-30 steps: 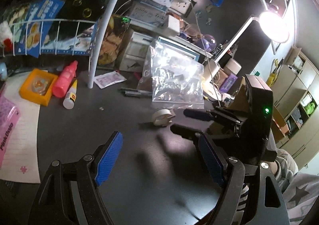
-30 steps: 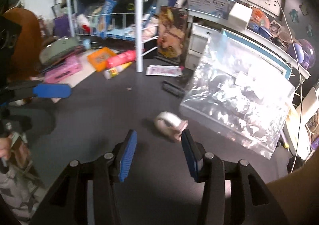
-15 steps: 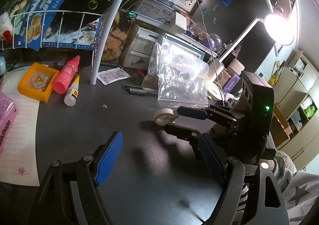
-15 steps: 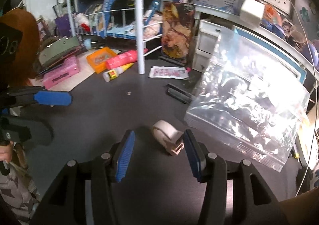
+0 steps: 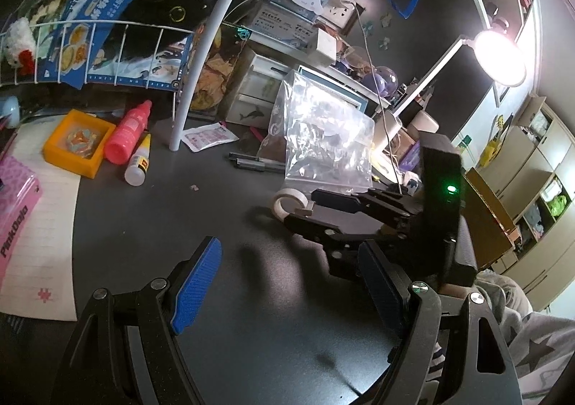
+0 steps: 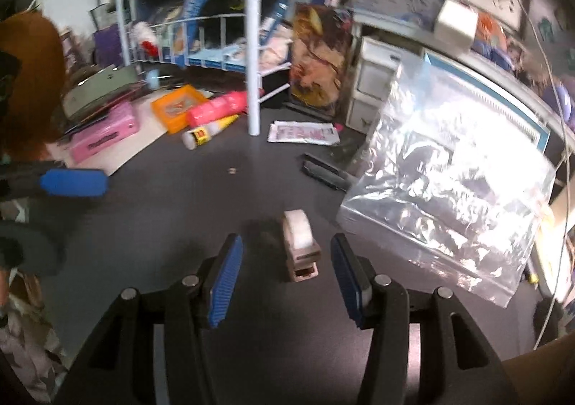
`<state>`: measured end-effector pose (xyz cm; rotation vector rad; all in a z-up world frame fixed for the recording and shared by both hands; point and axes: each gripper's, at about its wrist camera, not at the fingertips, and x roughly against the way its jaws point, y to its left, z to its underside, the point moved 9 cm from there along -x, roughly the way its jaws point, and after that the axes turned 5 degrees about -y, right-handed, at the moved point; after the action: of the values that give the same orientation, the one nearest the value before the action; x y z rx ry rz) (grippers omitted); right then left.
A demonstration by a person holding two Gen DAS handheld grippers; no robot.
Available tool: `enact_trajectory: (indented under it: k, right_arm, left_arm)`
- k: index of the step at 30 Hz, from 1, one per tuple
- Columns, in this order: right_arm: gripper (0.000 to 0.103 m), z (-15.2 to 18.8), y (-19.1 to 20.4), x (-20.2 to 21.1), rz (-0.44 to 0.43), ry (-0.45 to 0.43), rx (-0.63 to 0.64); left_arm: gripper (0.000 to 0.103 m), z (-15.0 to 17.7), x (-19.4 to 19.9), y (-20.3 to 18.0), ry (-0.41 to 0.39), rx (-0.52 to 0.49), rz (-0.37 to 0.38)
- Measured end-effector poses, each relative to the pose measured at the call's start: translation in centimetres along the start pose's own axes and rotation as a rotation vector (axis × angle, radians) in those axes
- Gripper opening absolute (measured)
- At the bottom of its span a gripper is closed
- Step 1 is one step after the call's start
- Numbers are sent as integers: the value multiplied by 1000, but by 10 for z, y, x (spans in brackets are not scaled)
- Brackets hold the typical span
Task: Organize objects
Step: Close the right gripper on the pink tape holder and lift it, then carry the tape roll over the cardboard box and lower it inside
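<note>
A small white tape roll in a beige dispenser stands on the dark desk. My right gripper is open around it, a blue pad on each side, neither one touching. In the left wrist view the same tape roll shows at the tips of the right gripper. My left gripper hovers open over bare desk nearer to me, with nothing between its fingers. In the right wrist view, one of its blue pads shows at the left edge.
A clear plastic zip bag leans just right of the tape. Black pens, a sachet and a white rack pole lie beyond. A pink bottle, a glue bottle, an orange tray and a pink box sit left.
My right gripper has come forward and down, so the tape roll now sits between its pads instead of ahead of them. The left gripper has stayed in place.
</note>
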<state>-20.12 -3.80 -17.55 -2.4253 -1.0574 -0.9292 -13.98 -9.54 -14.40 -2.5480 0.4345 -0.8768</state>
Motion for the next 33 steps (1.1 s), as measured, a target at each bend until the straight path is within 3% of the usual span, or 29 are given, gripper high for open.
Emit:
enact_trajectory:
  k: [2,4,5,11,19,21,22,24,33]
  right_arm:
    - [43,1,-3,-6,4,12,-7]
    - [21,2,-5,-9,28,20,11]
    - [18,1,-5,-9,37,20,19]
    - [17,1,11,0,46,0,120]
    - [18,9,39,6,-61,30,137]
    - [23,9,38,5,-66,35,120]
    - [37,10,38,4,-67,38,112]
    - [54,10,35,3,-66,35,97]
    - [56,10,34,-8,-129,60,35]
  left_arm:
    - [77,1,0,1,1,2,-3]
    - [76,1,2,3,-1,6,-1]
    - [76,1,3,3,-3,7,0]
    - [76,3,8,4,-11,13,-3]
    - [76,7,11,-1,-13,15,8]
    - [77,7,12,-1,-15,17,7]
    - [76,8,13,-1,-16,20,5]
    - [76,8,13,1,-17,25,4]
    - [76,12,8,10,-3,48,2]
